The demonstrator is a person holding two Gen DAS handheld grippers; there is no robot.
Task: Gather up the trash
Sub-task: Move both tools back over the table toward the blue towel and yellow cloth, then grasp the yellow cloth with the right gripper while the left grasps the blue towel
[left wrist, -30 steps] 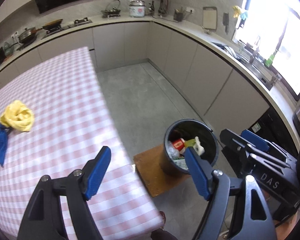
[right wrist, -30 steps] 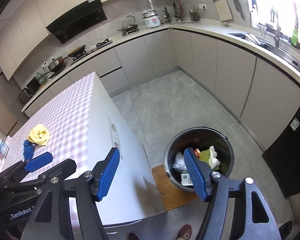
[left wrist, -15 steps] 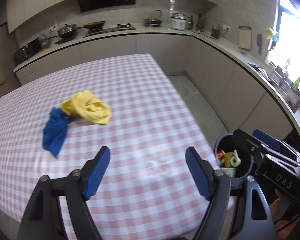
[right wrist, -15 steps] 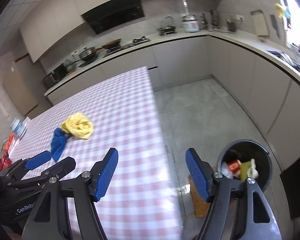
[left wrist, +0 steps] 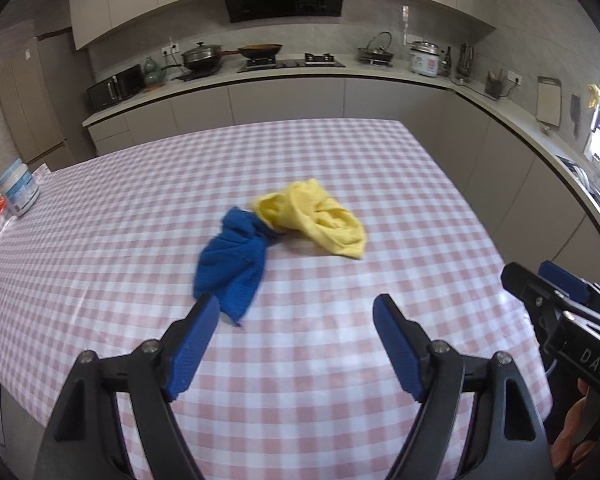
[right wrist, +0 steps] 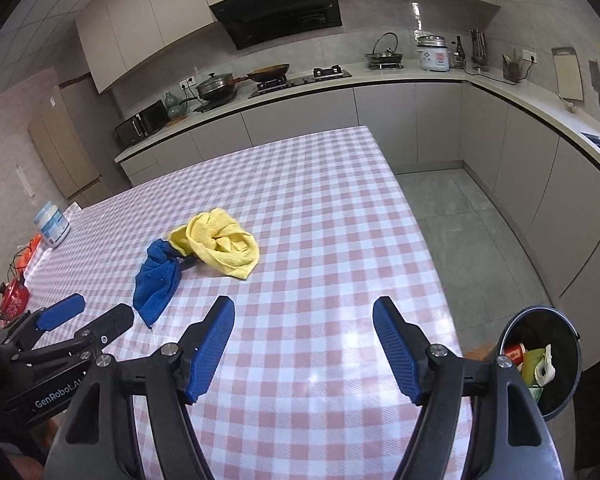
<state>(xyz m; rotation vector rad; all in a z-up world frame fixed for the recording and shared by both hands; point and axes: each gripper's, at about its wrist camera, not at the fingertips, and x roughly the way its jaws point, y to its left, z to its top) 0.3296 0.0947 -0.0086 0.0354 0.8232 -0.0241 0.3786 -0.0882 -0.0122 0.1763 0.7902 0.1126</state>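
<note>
Nearest you: left gripper [left wrist: 296, 320] and right gripper [right wrist: 304, 320], both spread wide, holding nothing. Beyond, mid-table [left wrist: 380, 168]: blue cloth [left wrist: 232, 268] touching yellow cloth [left wrist: 320, 220]. Likely soft, light, limp; pinch a raised fold. Bin [right wrist: 568, 396] sits beside the table on your right.

I see a pink-and-white checked tablecloth [left wrist: 340, 184] under a crumpled yellow cloth [left wrist: 316, 218] and a deep blue cloth [left wrist: 234, 262]. My left gripper [left wrist: 296, 340] and right gripper [right wrist: 303, 340] both show black frames with blue ribbed pads. The bin [right wrist: 568, 380] is dark, holding red, green and white scraps. A white tub [right wrist: 53, 225] carries a blue label.
</note>
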